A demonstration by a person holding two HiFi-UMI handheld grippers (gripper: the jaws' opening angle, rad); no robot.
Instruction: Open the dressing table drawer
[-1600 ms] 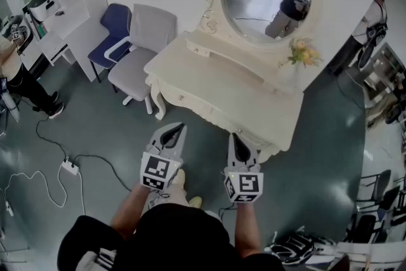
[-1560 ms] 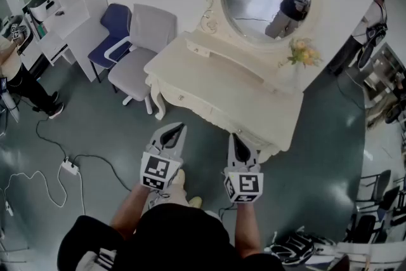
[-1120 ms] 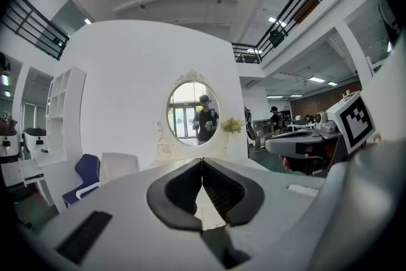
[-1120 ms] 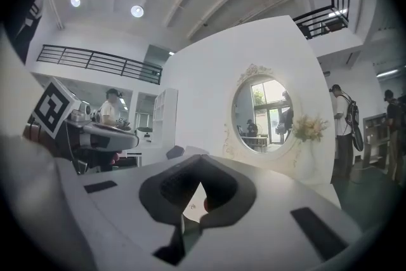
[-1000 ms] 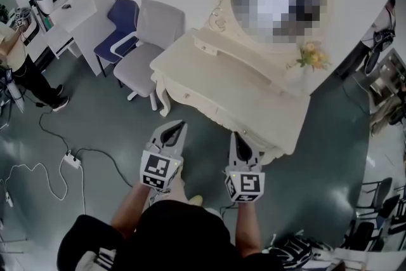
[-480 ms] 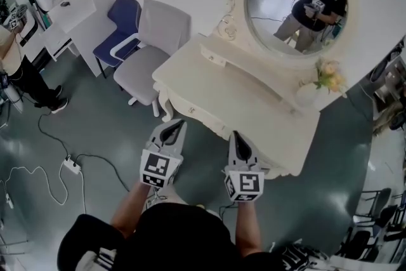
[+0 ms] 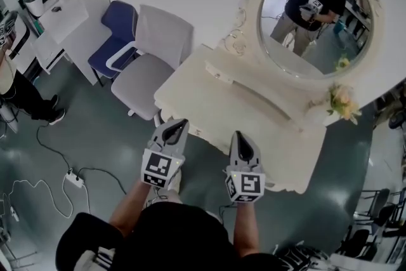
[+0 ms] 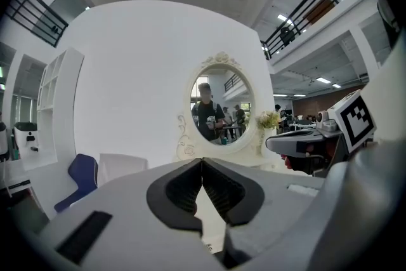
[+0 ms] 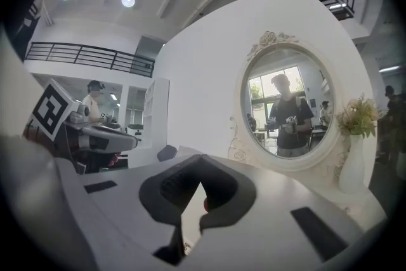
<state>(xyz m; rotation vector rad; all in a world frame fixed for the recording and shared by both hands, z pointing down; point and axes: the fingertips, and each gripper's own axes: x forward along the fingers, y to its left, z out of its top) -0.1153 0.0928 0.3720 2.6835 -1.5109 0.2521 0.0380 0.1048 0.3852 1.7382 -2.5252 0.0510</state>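
Observation:
The cream dressing table (image 7: 254, 112) stands against the white wall under a round mirror (image 7: 315, 14). Its drawer front (image 7: 197, 132), with a small knob, shows just under the tabletop's near edge, between my two grippers. My left gripper (image 7: 180, 124) is shut and empty, its tips just short of the table's front left corner. My right gripper (image 7: 240, 136) is also shut and empty, its tips over the table's front edge. In the left gripper view the jaws of the left gripper (image 8: 202, 160) meet below the mirror (image 8: 221, 105). The right gripper (image 9: 202, 162) points toward the mirror (image 9: 288, 108).
A grey chair (image 7: 150, 68) and a blue chair (image 7: 113, 42) stand left of the table. A vase of flowers (image 7: 340, 105) sits at the table's right end. A power strip with cables (image 7: 75, 179) lies on the floor at left. A person (image 7: 16, 89) stands by white shelves (image 7: 54, 0).
The dressing table and mirror have come nearer and shifted right in the head view. Both grippers stay side by side, shut, and now reach the table's front edge.

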